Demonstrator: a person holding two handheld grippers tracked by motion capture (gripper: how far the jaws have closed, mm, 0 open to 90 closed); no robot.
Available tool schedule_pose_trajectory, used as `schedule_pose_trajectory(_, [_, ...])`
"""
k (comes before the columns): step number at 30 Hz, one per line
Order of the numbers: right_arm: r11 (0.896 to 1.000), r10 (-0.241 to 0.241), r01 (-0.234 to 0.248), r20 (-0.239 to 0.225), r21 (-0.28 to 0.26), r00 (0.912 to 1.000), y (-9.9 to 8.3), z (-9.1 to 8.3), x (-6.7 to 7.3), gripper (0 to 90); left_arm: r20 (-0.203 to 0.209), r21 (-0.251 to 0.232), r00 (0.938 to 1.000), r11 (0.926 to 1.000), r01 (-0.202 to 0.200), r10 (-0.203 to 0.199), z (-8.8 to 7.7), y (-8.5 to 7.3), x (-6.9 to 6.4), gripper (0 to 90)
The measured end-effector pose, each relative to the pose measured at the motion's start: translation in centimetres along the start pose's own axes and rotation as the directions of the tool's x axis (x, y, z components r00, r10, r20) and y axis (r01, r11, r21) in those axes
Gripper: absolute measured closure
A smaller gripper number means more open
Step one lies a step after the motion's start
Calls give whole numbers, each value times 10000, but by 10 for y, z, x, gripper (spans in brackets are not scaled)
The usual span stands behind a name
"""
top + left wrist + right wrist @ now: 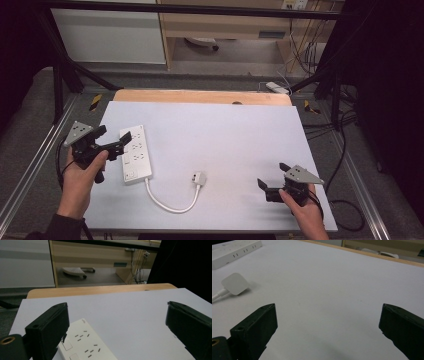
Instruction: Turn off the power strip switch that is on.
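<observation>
Power strip (136,153) lies flat on the left part of the white table (225,130), long axis running away from the person; its white cord (167,201) loops toward the near edge and ends at the plug (199,178), near table centre

Left gripper (113,139) held just beside the strip's far half, jaws wide, holding nothing; in the left gripper view the strip sits by the near jaw, contact not clear. Right gripper (271,178) near the right near corner, jaws wide, empty, well apart from plug and strip

Handling, as judged: strip is a rigid plastic bar, light, smooth so likely to slide on the sheet; best taken across its narrow width. Plug is small, stiff, easy to pinch by its flat sides. Cord is limp and will drag whatever end is left free

Room: centre and right of the table bare. Strip is close to the left edge; wooden strip (200,96) marks the far edge
</observation>
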State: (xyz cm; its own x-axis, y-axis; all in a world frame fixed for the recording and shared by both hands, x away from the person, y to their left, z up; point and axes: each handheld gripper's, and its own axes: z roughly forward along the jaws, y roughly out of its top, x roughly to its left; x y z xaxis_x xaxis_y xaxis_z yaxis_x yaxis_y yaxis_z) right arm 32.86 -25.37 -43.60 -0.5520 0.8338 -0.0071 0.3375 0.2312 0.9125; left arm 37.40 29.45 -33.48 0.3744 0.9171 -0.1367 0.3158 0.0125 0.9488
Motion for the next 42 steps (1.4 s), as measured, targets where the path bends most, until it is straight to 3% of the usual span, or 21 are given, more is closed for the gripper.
schedule_pose_trajectory(9, [9999, 33, -32, -60, 119, 10000, 1, -2, 2, 23, -213, -302, 9998, 9995, -38, 32, 6, 5, 3, 53])
schedule_pose_trajectory(20, [9988, 360, -356, -118, 339, 9993, 0, 0, 2, 23, -362, -361, 9986, 9985, -407, 394, 22, 13, 3, 55])
schedule_pose_trajectory(31, [9990, 295, -290, -139, 336, 9995, 0, 0, 2, 24, -455, 7, 9948, 9958, -916, 916, 34, 7, -3, 56])
schedule_pose_trajectory(38, [9984, 340, -337, -55, 451, 9994, -1, 2, 1, 24, -441, 54, 9958, 9968, -804, 805, 41, 8, 1, 63])
schedule_pose_trajectory(42, [9985, 394, -395, 41, 388, 9992, -1, 0, 0, 24, -497, 32, 9975, 9987, -508, 509, 45, 11, 5, 87])
